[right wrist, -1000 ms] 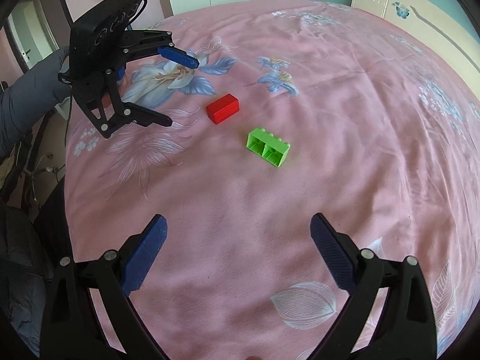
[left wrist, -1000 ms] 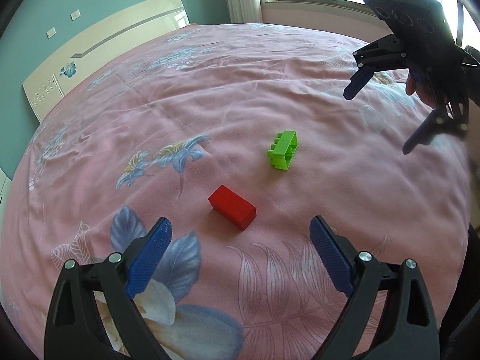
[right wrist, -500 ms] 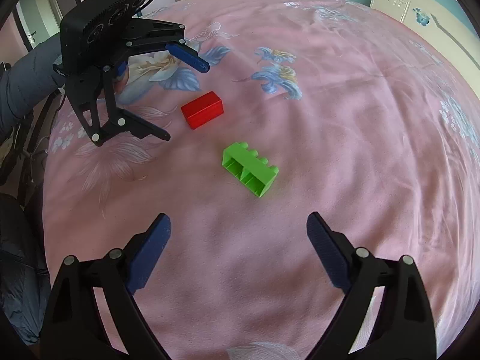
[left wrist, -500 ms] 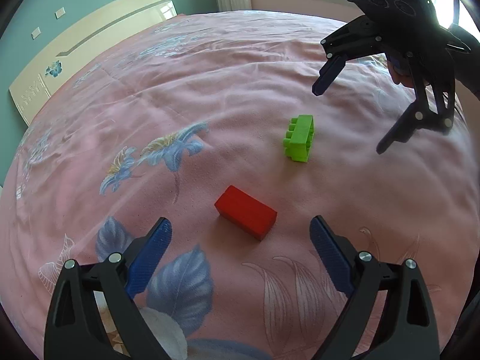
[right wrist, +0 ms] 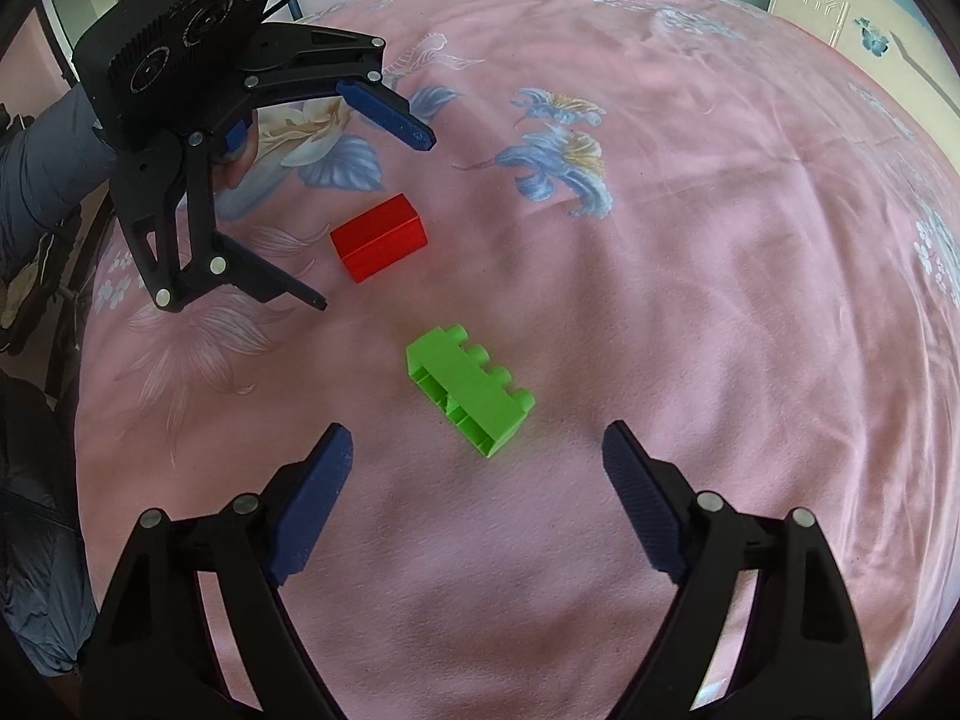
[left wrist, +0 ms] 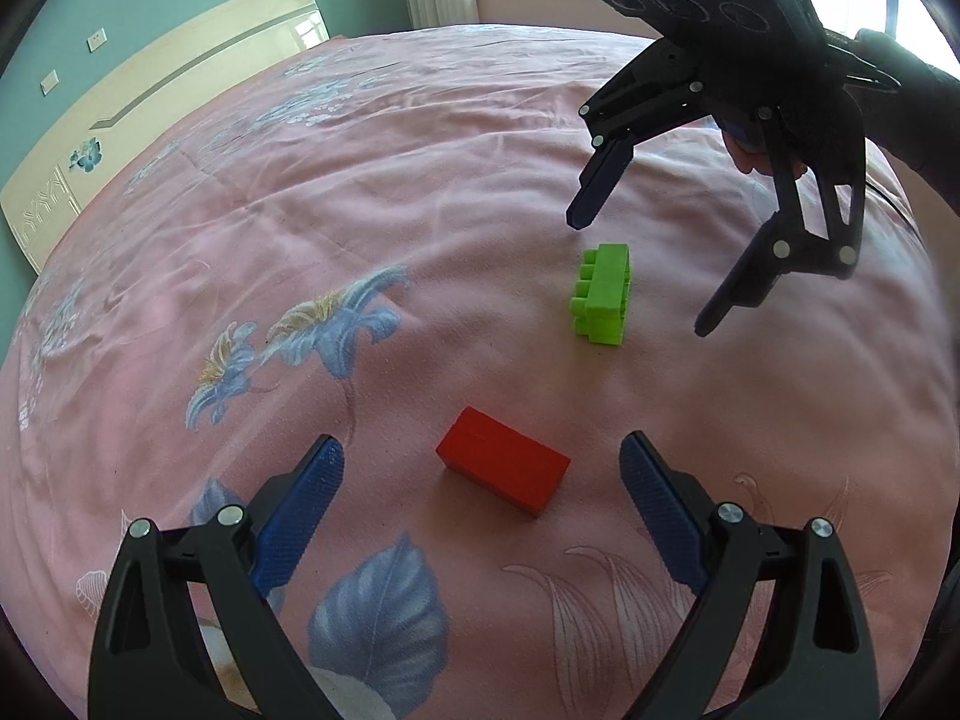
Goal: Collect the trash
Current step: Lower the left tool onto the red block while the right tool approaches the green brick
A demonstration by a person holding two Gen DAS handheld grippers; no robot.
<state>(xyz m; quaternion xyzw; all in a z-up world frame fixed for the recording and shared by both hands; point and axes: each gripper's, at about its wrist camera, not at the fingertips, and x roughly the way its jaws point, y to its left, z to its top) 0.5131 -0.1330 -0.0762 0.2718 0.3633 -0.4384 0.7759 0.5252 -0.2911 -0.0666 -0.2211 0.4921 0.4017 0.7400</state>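
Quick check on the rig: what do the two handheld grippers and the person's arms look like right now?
Both the left gripper and the right gripper are matte black plastic linkages with silver pivot screws and textured blue finger pads. Seen from the opposite camera, each carries a black boxy housing with three round rings, and a black cable trails behind it. The left arm wears a grey sleeve.

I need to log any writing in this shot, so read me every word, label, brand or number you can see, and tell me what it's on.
None can be read.
Red block: plain faces, no print.
Green block: studs only, no lettering visible.
Bedspread: floral pattern, no words.
Headboard: a flower motif, no text.
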